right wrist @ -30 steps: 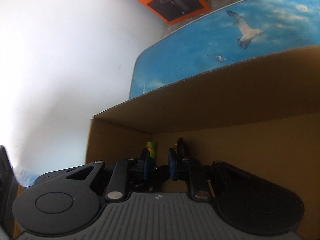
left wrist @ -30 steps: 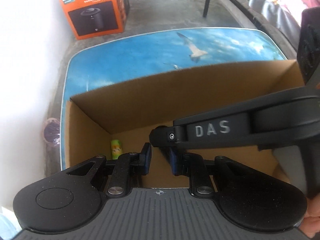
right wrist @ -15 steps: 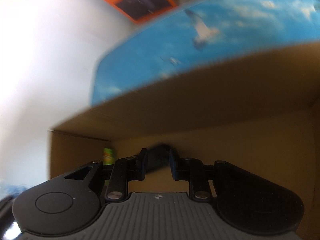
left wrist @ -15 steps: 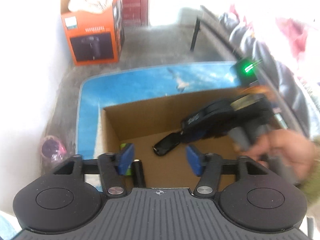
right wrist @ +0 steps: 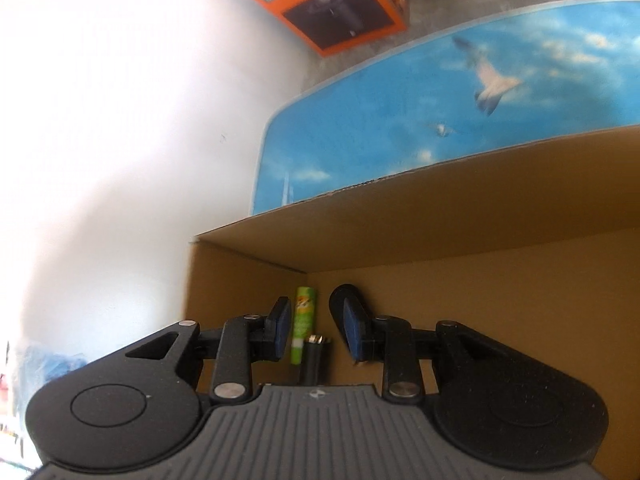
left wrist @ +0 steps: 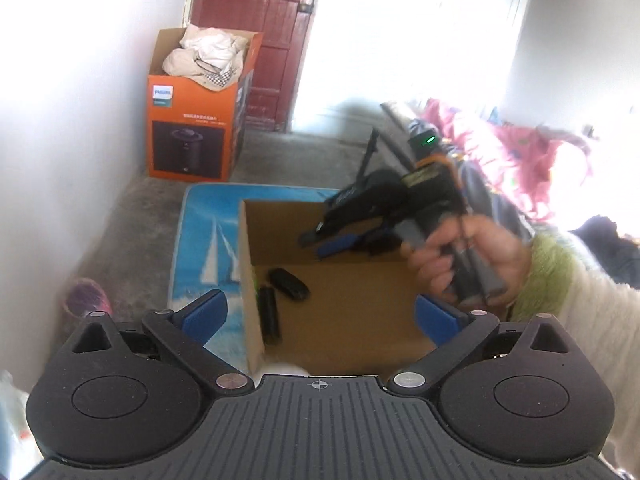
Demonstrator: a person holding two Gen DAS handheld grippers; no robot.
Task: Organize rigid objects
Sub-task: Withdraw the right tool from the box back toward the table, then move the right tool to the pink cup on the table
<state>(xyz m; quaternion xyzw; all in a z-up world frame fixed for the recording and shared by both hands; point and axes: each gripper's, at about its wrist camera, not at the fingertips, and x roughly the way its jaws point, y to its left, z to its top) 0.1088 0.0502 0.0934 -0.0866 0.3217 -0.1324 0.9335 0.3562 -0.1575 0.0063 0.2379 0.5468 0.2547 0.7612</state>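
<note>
A: How is the left gripper (left wrist: pixel 320 314) held?

B: It is held wide open above the near edge of the cardboard box (left wrist: pixel 360 312). Nothing is gripped between its blue pads (left wrist: pixel 206 312).

A: And the right gripper (left wrist: pixel 334 245)?

B: It is seen over the far side of the box, and it is held by a hand (left wrist: pixel 466 260) in a fuzzy sleeve. In its own view, the right gripper (right wrist: pixel 316 326) is seen partly open, with a gap between the pads (right wrist: pixel 283 322). Nothing is gripped there.

A: Where are the things kept?

B: They are found on the floor of the box, by its left wall. A black oval thing (left wrist: pixel 289 285) is laid flat there. A black tube (left wrist: pixel 269 315) is laid just beside it, nearer the wall. A green tube (right wrist: pixel 304 325) is seen in the corner, close to the black tube (right wrist: pixel 314 354). Whether they touch cannot be told.

A: What is the box set on?

B: It is set on a blue mat (left wrist: pixel 208 248) with sails and a seagull (right wrist: pixel 494 84) printed on it. The mat is laid on a grey floor. Farther off, an orange box (left wrist: pixel 192 136) filled with cloth is placed near a white wall and a dark red door (left wrist: pixel 264 36). A pink blanket (left wrist: pixel 516 156) is seen to the right.
</note>
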